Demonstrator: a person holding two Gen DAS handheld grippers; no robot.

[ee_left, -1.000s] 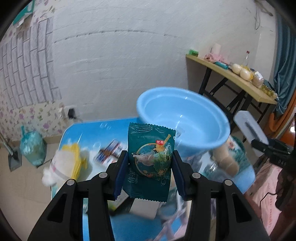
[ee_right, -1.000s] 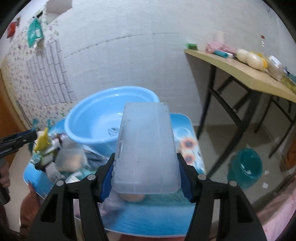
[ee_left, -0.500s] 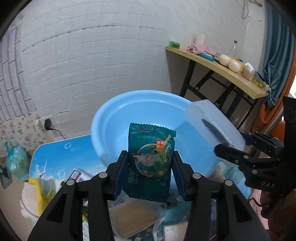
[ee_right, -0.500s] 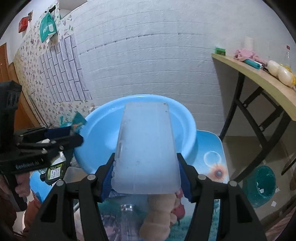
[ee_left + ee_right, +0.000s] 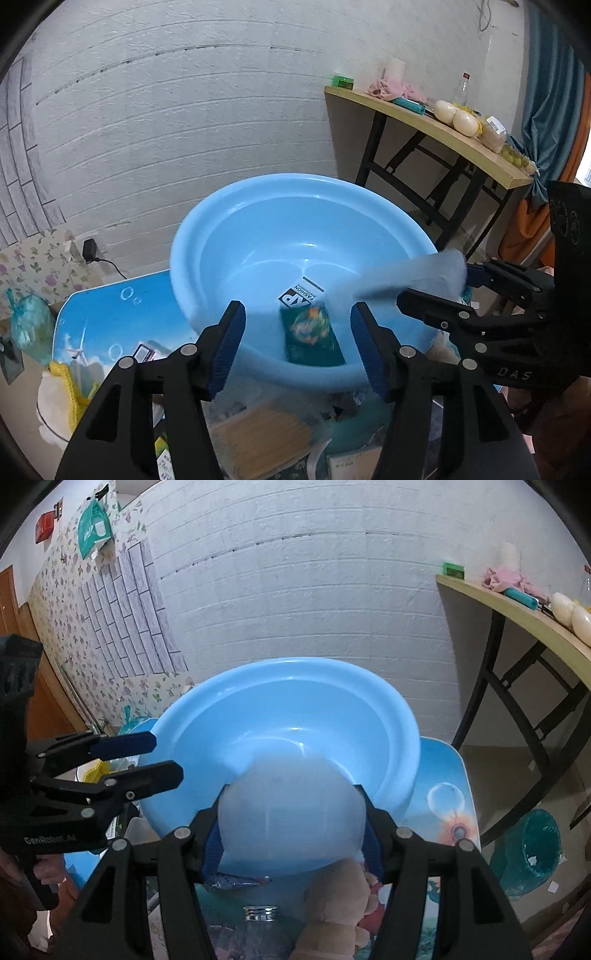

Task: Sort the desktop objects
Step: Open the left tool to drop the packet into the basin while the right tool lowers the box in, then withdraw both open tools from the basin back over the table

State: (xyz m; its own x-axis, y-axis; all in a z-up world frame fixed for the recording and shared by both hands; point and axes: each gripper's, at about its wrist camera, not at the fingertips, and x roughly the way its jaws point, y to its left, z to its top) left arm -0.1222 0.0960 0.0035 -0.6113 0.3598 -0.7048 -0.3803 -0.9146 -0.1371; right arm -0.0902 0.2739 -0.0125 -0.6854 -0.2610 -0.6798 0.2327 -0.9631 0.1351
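Observation:
A big light-blue basin (image 5: 258,240) stands on the blue printed table; it also shows in the right wrist view (image 5: 295,709). My left gripper (image 5: 297,325) is open over the basin's near rim. The green snack packet (image 5: 312,338) is inside the basin, blurred, free of the fingers. My right gripper (image 5: 293,823) holds a translucent plastic box (image 5: 291,812), blurred and tipping forward over the basin; in the left wrist view the box (image 5: 406,277) slants down from the right gripper into the basin.
Below the basin lie a pack of wooden sticks (image 5: 262,435), a plush toy (image 5: 332,904), a clear bottle (image 5: 260,919) and a yellow-white cloth item (image 5: 62,391). A wooden side table (image 5: 443,125) stands at right, a teal bin (image 5: 532,849) on the floor.
My left gripper has opened and the green snack packet has dropped into the basin. My right gripper has tipped the plastic box forward over the basin.

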